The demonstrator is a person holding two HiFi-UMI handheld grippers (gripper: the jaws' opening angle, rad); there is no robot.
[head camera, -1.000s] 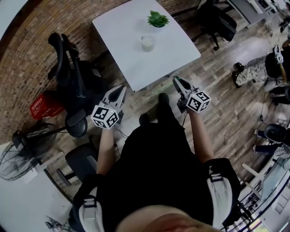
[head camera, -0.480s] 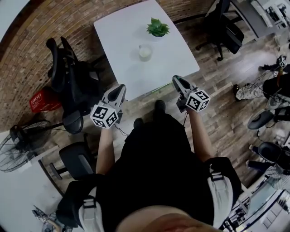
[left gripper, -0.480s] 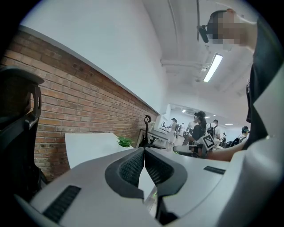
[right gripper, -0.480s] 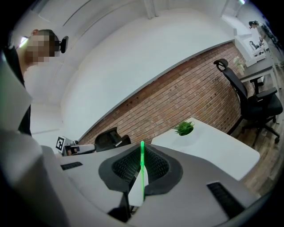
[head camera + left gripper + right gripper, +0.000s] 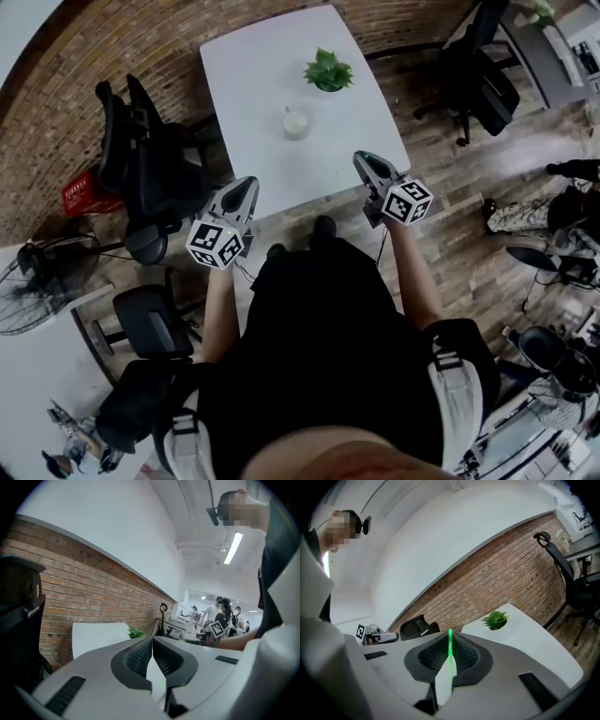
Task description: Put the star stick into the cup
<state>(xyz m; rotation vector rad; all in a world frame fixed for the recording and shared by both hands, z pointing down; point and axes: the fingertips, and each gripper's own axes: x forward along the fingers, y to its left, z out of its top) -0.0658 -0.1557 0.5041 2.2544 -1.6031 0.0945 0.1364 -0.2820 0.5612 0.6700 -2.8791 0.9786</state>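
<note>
A thin green stick [image 5: 450, 658] stands upright between the pads of my right gripper [image 5: 450, 638], which is shut on it; its star end does not show. In the head view the right gripper [image 5: 362, 159] hovers at the near edge of the white table [image 5: 253, 66], and the stick cannot be made out there. The pale cup [image 5: 296, 123] stands on the table, beyond and between both grippers. My left gripper [image 5: 249, 184] is held level with the right one, at the table's near left edge. Its jaws [image 5: 152, 638] are shut with nothing between them.
A small green potted plant [image 5: 328, 73] sits behind the cup, also seen as the plant [image 5: 496, 619]. Black office chairs [image 5: 141, 159] crowd the table's left side beside a red basket [image 5: 82, 192]. Another chair [image 5: 487, 84] stands at the right. A brick wall runs behind the table.
The table, cup and plant have drawn closer to the grippers as the person stepped forward. Both grippers keep the same pose, the right still shut on the stick.
</note>
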